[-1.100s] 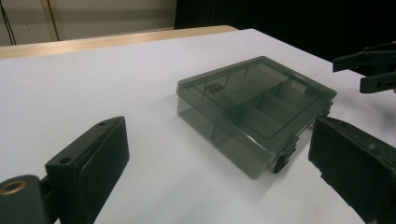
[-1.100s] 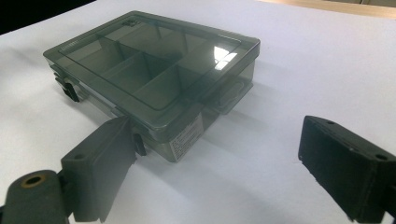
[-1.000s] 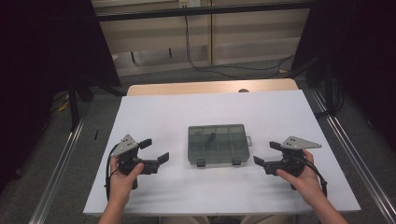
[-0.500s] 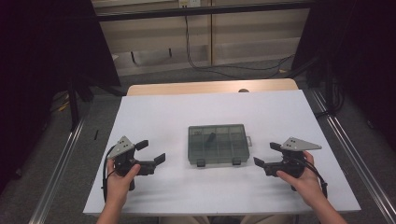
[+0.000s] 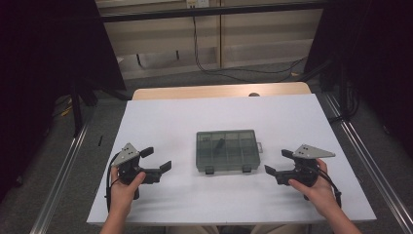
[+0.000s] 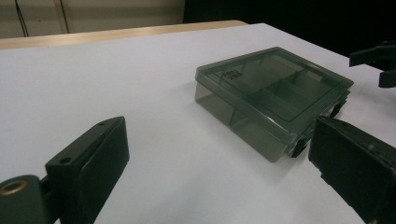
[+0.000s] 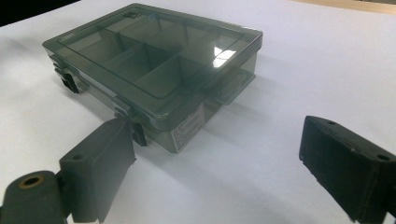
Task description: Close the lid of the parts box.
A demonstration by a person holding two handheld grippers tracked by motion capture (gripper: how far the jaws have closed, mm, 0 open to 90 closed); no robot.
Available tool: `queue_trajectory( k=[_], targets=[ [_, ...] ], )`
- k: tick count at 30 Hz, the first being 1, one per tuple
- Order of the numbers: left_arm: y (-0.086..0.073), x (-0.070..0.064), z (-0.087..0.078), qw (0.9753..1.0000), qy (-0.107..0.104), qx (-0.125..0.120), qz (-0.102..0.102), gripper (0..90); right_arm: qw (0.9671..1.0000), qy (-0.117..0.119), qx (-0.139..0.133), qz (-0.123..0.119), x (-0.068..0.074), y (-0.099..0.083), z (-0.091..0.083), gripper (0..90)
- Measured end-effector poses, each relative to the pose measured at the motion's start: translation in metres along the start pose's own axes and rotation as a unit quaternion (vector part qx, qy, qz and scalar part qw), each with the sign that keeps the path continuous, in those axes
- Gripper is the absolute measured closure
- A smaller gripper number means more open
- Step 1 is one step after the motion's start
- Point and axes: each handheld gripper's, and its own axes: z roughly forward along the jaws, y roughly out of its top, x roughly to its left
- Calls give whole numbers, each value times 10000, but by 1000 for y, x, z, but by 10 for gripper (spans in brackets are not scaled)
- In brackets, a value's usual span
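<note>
While the closed smoky compartment box sits mid-worktop, left tongs and right tongs flank it, both spread wide, holding nothing, clear of it.

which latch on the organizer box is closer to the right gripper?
The front latch at the right end of the smoky compartment box, toward the right gripper. The other latch sits toward the left gripper.

Left gripper drifted slightly nearer person, apparently; jaws stay spread.
</note>
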Motion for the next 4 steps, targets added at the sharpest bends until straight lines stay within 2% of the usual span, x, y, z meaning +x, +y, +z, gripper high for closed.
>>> queue_trajectory(
  k=[4],
  targets=[
    [-1, 1, 0, 10000, 34, -17, -27, 52, 10000, -12, -10, -16, 0, 0, -1, 101]
  ],
)
